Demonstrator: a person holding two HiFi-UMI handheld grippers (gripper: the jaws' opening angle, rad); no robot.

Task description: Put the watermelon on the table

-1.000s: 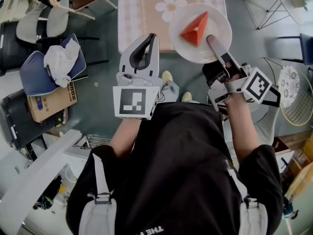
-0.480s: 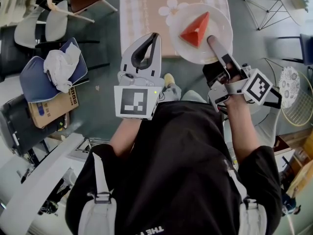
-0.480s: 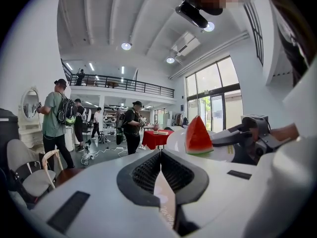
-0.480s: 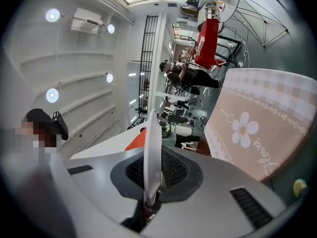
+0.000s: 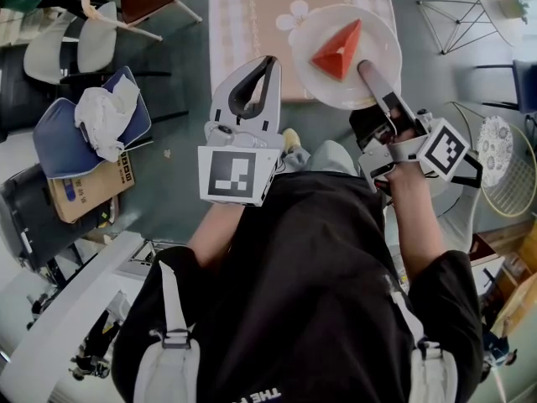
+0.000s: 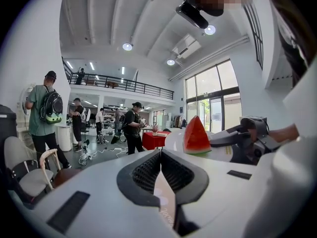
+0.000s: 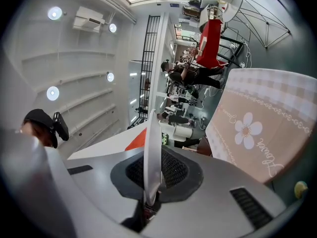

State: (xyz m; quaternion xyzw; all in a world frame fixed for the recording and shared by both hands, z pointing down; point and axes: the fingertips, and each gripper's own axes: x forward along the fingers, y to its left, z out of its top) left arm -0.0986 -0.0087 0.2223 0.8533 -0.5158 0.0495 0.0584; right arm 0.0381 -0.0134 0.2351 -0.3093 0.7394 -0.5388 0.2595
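White plate (image 5: 383,30), clamped at its rim by the right gripper (image 5: 363,68), probably lets the loose, juicy watermelon (image 5: 338,50) slide; left gripper (image 5: 265,60) closed, empty.

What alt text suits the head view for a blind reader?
Seen from above, the person's right hand-held gripper clamps the rim of a white plate carrying a red watermelon wedge, at the near edge of a flower-patterned table. The left hand-held gripper, shut and empty, points forward beside the plate.

Bright, even light from ceiling lamps (image 6: 127,46); gripper views warp toward dark edges.
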